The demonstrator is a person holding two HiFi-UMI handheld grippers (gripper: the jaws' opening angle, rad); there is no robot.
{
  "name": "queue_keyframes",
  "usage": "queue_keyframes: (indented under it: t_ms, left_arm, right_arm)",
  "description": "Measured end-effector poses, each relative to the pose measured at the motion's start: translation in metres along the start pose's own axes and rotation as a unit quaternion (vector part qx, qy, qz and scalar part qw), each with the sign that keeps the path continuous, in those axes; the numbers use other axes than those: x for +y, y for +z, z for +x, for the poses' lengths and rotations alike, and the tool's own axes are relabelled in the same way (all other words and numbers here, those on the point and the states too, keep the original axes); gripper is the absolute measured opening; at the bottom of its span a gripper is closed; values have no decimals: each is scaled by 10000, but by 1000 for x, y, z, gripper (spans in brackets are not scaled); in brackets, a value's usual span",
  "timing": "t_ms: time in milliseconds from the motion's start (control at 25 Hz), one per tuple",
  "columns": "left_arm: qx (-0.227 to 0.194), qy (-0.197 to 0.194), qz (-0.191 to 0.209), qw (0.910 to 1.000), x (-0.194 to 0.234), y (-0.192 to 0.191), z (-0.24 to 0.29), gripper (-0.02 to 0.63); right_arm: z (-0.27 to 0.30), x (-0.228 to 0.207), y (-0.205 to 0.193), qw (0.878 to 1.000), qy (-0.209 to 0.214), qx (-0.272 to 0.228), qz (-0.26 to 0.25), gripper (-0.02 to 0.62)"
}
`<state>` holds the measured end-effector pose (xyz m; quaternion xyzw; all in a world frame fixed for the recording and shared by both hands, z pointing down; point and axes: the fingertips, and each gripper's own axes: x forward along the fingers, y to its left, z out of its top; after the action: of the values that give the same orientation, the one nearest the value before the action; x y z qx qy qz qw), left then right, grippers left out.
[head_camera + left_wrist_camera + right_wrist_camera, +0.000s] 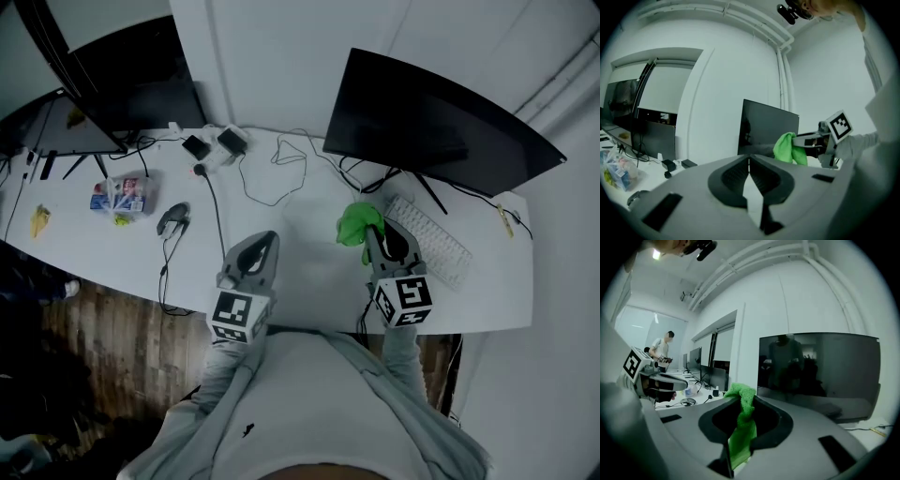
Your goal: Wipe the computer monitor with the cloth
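The white table [309, 220] is carrying everything here, and the monitor [431, 117] to be cleaned is standing at its back right, dark screen tilting toward the person, not touched by anything yet. A keyboard [439, 242] is lying just in front of it, with the stand's foot and some cables behind.

The right tool [382, 234] is hovering over the table just left of the keyboard. Its jaws are pinching down on the green cloth [356, 223], which is bunching up out of the tips and hanging down between them. The left tool [265, 242] is sitting off to the side with its jaws pressed together on nothing, so I'm guessing it's just idling.

My read is that we're at the carry-to-the-screen bit, so wiping isn't started. Some tips:

- I'd be leading with the puffed-up wad of cloth, not the hard tips. Only fabric should be meeting the screen.
- The pinch looks narrow — a strip rather than a full handful — so I'd be going light on pressure, or the cloth could be dragging out of the jaws.
- Coming in over the keyboard means lifting first, then reaching forward, to avoid clipping keys or snagging the cables.
- Long sideways passes from the top down, and watching the stand — pushing hard could be rocking the whole screen back.
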<state>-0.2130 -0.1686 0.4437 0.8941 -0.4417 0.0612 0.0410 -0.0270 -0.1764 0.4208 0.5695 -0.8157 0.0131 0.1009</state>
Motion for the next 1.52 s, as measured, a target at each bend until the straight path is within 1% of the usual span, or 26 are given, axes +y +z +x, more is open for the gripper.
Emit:
queue_keyframes:
  t_ms: [80, 280, 480, 600, 840, 1000, 1240, 1520]
  left_arm:
    - [36, -95, -14, 9999, -6, -4, 5, 23]
    - [165, -279, -127, 9994, -18, -13, 14, 23]
    - [241, -589, -78, 9979, -32, -17, 23, 23]
    - [317, -676, -60, 9972, -32, -22, 25, 23]
    - [318, -589, -64, 9977, -20, -22, 24, 23]
    - [380, -506, -119, 9979, -13, -27, 22, 23]
    - [284, -472, -150, 9984, -9, -23, 22, 23]
    - [294, -432, -174, 9985, -6, -22, 20, 23]
  right_arm:
    - [-19, -9, -6, 9998, -175, -37, 94, 74]
    - [-48, -24, -34, 9984, -470, 259, 166, 74]
    - [-64, -27, -57, 9957, -686, 348, 517, 74]
    - [-64, -25, -61, 9956, -733, 349, 471, 74]
    - [-57, -20, -61, 9965, -702, 320, 321, 74]
    - [-51, -16, -57, 9971, -636, 274, 314, 74]
    - [-45, -15, -50, 9975, -597, 190, 323, 74]
    - [-43, -14, -50, 9977, -567, 202, 298, 74]
